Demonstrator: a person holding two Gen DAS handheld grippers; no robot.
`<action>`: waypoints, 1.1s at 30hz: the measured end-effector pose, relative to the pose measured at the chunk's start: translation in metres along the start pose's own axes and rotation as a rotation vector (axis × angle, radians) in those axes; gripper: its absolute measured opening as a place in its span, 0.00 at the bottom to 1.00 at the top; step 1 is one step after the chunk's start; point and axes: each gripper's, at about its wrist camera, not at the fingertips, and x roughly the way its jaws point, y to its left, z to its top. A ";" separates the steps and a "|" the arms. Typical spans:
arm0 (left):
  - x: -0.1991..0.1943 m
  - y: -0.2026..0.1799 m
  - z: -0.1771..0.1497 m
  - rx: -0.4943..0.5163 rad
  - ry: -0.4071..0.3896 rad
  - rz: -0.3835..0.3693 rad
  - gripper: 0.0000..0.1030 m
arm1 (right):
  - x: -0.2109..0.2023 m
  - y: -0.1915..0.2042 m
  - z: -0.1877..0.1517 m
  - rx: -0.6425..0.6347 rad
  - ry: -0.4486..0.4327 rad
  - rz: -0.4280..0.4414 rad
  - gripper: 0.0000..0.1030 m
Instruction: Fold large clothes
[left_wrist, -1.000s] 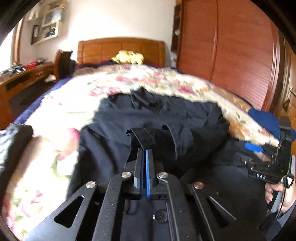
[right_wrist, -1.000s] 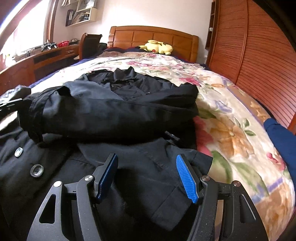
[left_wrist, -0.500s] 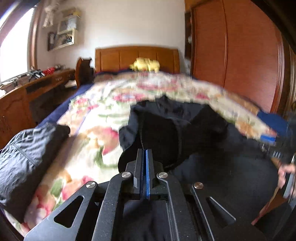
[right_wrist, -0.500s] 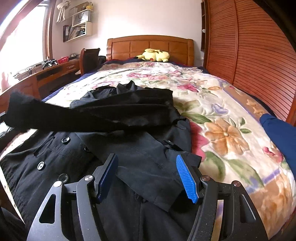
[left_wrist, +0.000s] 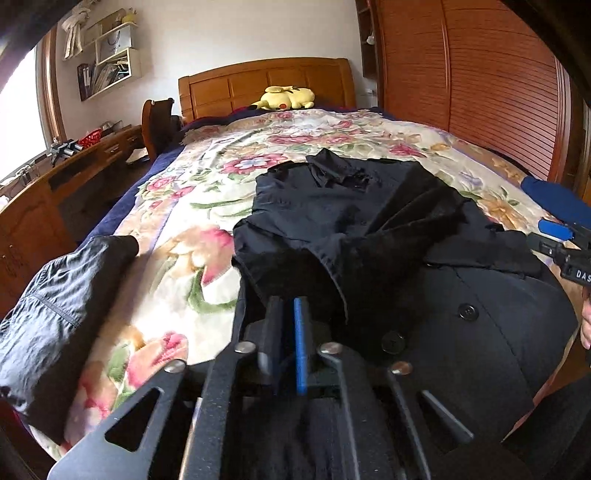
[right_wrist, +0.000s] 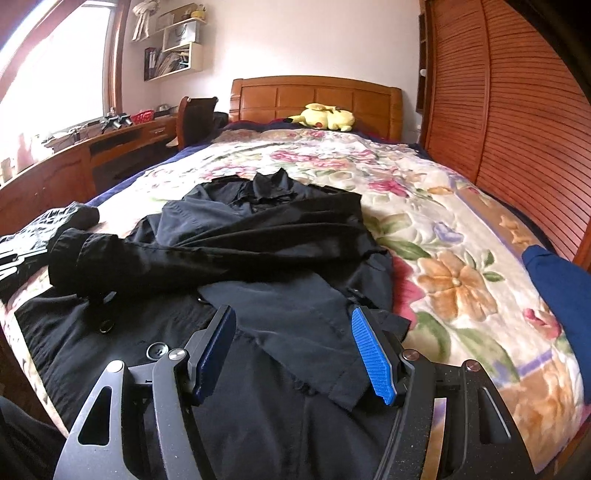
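A black coat (right_wrist: 258, 266) lies spread on the flowered blanket (right_wrist: 443, 236) of the bed, collar toward the wooden headboard (right_wrist: 314, 96) and one sleeve (right_wrist: 155, 254) folded across its front, the cuff reaching toward a dark jacket (left_wrist: 55, 314) at the blanket's left edge. The left gripper (left_wrist: 288, 343) sits low over the coat's left edge with its jaws drawn narrow, a thin gap between them and no cloth visibly pinched. The right gripper (right_wrist: 295, 354) hovers over the coat's hem with jaws wide apart, holding nothing, near a blue garment (right_wrist: 557, 280) at the blanket's right edge.
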 end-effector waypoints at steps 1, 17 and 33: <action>-0.001 0.001 0.001 -0.001 -0.007 0.007 0.27 | 0.002 0.001 0.000 -0.007 0.002 0.001 0.65; 0.061 0.033 0.019 -0.142 0.066 -0.020 0.65 | 0.014 0.011 -0.002 -0.056 0.025 0.007 0.65; 0.050 0.034 0.014 -0.119 0.099 -0.074 0.02 | 0.014 0.006 -0.006 -0.061 0.029 0.005 0.65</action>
